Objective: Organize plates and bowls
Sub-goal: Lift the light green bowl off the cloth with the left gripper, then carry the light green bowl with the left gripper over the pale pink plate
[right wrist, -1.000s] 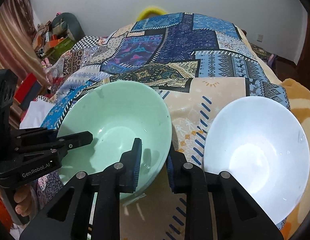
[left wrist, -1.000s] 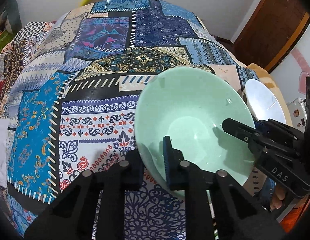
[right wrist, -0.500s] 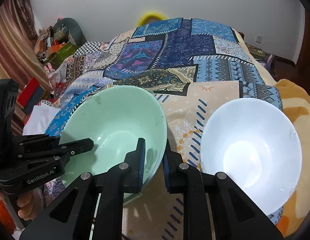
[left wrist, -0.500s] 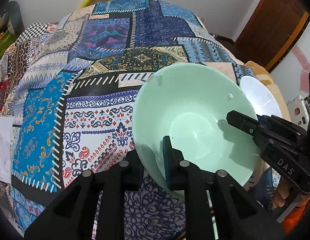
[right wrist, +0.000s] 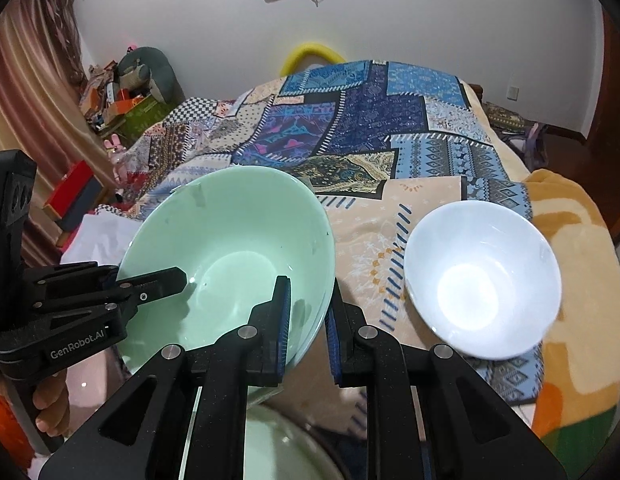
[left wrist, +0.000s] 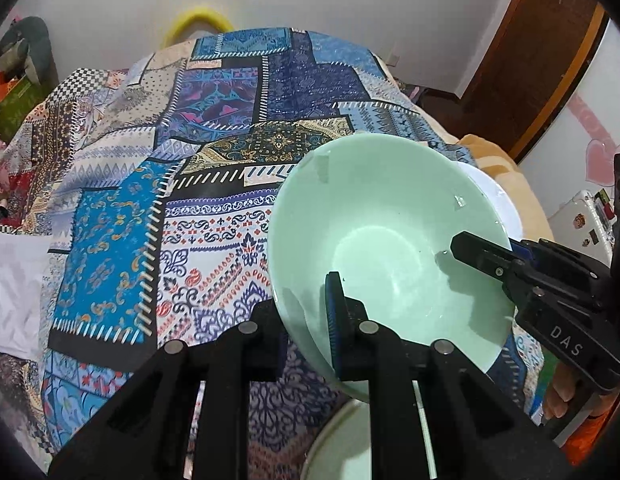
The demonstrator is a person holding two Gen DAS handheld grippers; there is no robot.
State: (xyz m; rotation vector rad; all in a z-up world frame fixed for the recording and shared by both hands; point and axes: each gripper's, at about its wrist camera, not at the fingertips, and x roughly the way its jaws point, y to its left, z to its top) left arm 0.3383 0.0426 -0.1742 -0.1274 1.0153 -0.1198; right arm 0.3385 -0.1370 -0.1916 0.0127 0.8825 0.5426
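Now the green bowl (left wrist: 389, 240) is up in the air, held from two sides. The left gripper (left wrist: 306, 320) clamps its near-left rim, one finger inside the bowl and one outside, and the right gripper (right wrist: 308, 320) does the same on the near-right rim. Both pairs of jaws are narrow and pressed on the thin wall of the bowl.

Compared with one second ago, the patterned bedspread (left wrist: 150, 200) looks farther below and more of the room is visible, so both hands have lifted the bowl together. The jaws of the right gripper have just finished closing on the rim. The white bowl (right wrist: 481, 280) rests on the bedspread at the right, well apart from the green one, and it looks smaller than before because the camera is higher. Under the lifted bowl, at the near edge of both views, a second pale green rim (right wrist: 286, 440) appears; I cannot tell if it is a plate or a bowl.

I judge that the lift step is nearly complete and the next step is to carry the green bowl toward a stack, perhaps onto the white bowl. The bowl is smooth, so it could slip if one hand moves faster.
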